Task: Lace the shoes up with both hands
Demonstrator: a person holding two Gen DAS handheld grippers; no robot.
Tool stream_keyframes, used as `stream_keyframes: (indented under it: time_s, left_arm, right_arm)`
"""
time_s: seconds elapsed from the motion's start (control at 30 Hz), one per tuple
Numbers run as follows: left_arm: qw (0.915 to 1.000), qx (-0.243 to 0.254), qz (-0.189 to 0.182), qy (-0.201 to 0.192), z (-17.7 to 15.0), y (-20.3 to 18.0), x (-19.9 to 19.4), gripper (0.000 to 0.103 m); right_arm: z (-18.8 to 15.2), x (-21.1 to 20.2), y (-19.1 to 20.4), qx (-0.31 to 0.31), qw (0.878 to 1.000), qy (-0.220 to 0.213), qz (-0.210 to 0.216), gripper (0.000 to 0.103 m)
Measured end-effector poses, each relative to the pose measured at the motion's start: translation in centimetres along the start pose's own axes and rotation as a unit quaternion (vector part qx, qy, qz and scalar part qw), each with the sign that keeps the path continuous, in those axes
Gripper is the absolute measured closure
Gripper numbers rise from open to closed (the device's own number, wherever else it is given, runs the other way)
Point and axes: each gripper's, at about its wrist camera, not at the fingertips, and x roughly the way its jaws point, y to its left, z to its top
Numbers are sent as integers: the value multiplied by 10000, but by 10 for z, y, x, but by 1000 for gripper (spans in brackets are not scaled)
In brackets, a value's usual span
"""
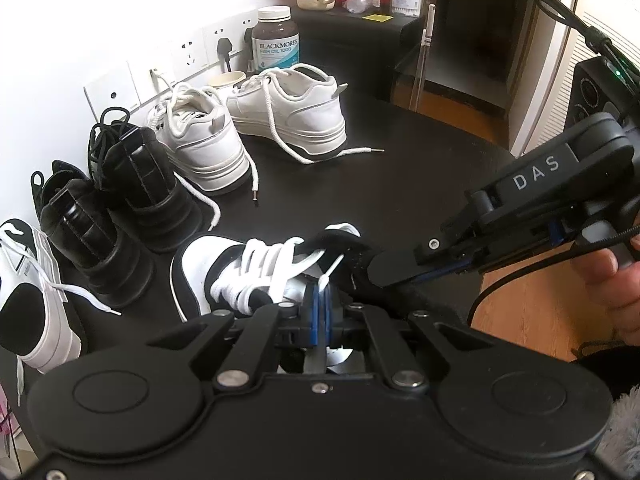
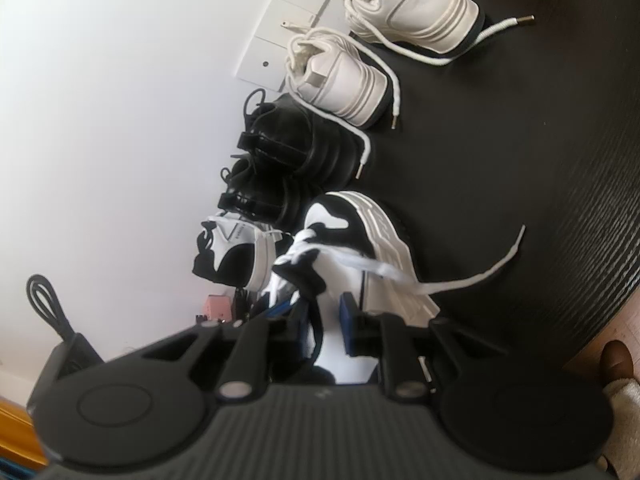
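so the black-and-white sneaker (image 1: 224,268) sits on the dark table (image 1: 400,184) right in front of both claws; left gripper (image 1: 322,292) is pinched together on a white lace end (image 1: 330,272), right gripper (image 2: 326,320) clamps the shoe's collar

The brown bottle (image 1: 275,38) behind the white shoes (image 1: 256,114) carries a label reading "BLACKMORES FISH OIL 1000". To the right of those shoes, the right gripper (image 1: 374,270) bears the letters "DAS" on its black body.

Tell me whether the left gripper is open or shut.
Shut. The left gripper has its blue pads pressed together, pinching the white lace tip above the black-and-white sneaker.
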Motion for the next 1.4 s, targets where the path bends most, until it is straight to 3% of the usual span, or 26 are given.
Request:
stream_keyframes:
  time_s: [0.53, 0.73, 0.87, 1.1, 1.4]
  left_arm:
    - [10000, -13, 7, 39, 3, -1, 5, 100]
    - [9996, -252, -80, 25, 6, 2, 8, 100]
    - [9997, 202, 127, 72, 6, -10, 10, 100]
    - [9987, 373, 289, 175, 7, -14, 15, 100]
    - [9997, 96, 192, 67, 9, -11, 3, 100]
  right_arm:
    - [1, -1, 2, -80, 10000, 0, -44, 86]
    - [-3, -2, 12, -485, 9986, -62, -213, 86]
    - [-5, -6, 19, -752, 9967, -119, -291, 85]
    - [3, -27, 12, -691, 9967, -409, -61, 85]
    - [12, -28, -4, -313, 9982, -385, 330, 85]
